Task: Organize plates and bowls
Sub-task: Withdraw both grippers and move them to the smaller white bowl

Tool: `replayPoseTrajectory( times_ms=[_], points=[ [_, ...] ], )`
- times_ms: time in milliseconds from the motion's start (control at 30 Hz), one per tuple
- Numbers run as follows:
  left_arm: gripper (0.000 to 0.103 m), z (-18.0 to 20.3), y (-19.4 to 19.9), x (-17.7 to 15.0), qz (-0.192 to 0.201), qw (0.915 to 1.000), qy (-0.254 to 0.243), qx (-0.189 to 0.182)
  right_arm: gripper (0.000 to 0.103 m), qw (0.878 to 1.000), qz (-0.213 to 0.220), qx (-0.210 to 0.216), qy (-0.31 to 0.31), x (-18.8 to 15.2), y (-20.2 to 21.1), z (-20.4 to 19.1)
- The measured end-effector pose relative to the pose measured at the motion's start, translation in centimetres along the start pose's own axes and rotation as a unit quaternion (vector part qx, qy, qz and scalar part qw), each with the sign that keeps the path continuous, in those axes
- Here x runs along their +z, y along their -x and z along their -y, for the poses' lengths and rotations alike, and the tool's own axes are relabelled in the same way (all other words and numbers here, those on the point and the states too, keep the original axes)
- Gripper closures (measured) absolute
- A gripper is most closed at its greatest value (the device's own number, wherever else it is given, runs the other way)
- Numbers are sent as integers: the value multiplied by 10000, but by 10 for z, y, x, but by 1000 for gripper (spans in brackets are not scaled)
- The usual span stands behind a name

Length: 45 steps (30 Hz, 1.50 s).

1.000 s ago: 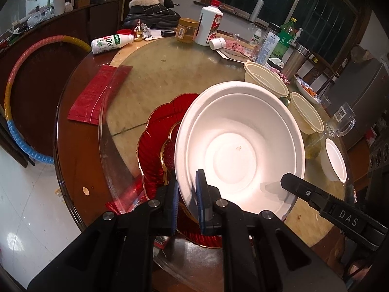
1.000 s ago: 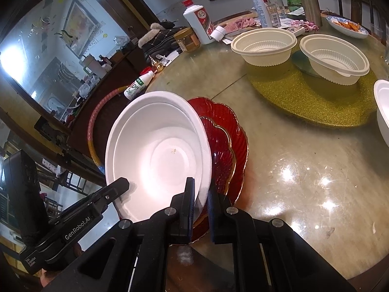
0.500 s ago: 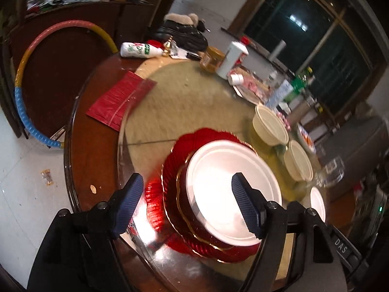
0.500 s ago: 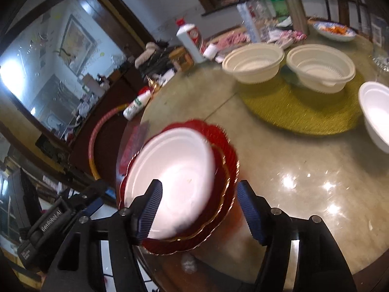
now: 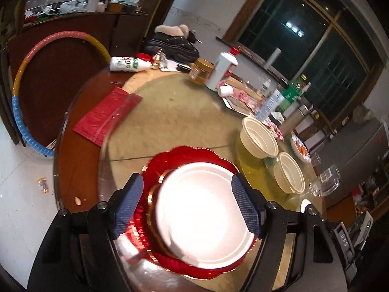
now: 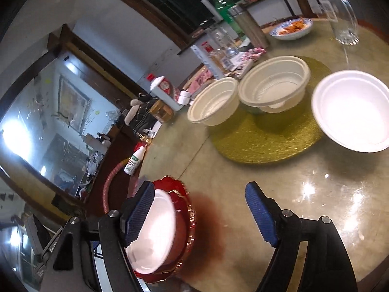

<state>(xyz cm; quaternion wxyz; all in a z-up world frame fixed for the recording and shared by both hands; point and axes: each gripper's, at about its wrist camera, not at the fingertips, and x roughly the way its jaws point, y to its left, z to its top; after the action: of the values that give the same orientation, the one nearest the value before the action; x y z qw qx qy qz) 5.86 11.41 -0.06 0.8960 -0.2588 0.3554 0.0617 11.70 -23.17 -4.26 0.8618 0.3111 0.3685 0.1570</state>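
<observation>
A white bowl (image 5: 203, 215) rests on stacked red plates (image 5: 184, 158) at the table's near edge; it also shows in the right wrist view (image 6: 153, 231). My left gripper (image 5: 187, 205) is open and empty above it. My right gripper (image 6: 201, 215) is open and empty, to the right of the stack. Two cream bowls (image 6: 214, 104) (image 6: 274, 84) stand on a gold mat (image 6: 262, 141), with another white bowl (image 6: 352, 109) at its right edge.
A red bag (image 5: 107, 114) lies on the table's left. Bottles, a jar (image 5: 200, 70) and food packets crowd the far side. A glass (image 6: 340, 12) and a dish of food (image 6: 291, 28) stand far right. A hoop (image 5: 19, 92) leans by the table.
Both grippers opened and let go of the white bowl, which now rests on the red plates. Both pulled back; the right one turned toward the other bowls.
</observation>
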Motion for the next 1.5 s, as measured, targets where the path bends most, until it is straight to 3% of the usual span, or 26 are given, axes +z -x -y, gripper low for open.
replayPoseTrajectory(
  times_ms=[200,400,567,700,800,967,1200,1367,1500],
  points=[
    [28,44,-13,-17,-185,9983,-511,-213,23,9997,68,-37,-215,4,11,31],
    [28,94,-17,-36,-183,9915,-1191,-487,23,9981,526,-156,-269,17,53,53],
    [28,138,-33,-52,-544,9834,-1554,-767,23,9947,740,-568,-423,34,80,81],
    [28,176,-51,-68,-920,9745,-1795,-984,23,9922,556,-861,-714,45,89,113],
    [28,200,-64,-79,-1206,9672,-1894,-1189,23,9903,463,-988,-861,50,92,131],
    [28,234,-98,-97,-1809,9574,-1893,-1222,23,9891,310,-965,-1066,64,95,153],
    [28,261,-131,-111,-2195,9518,-1830,-1110,26,9862,182,-993,-1315,80,90,177],
    [28,270,-144,-115,-2219,9529,-1799,-1019,33,9844,168,-1050,-1401,84,85,186],
    [28,275,-151,-118,-2214,9525,-1823,-1024,49,9829,14,-1126,-1457,88,72,194]
  ],
)
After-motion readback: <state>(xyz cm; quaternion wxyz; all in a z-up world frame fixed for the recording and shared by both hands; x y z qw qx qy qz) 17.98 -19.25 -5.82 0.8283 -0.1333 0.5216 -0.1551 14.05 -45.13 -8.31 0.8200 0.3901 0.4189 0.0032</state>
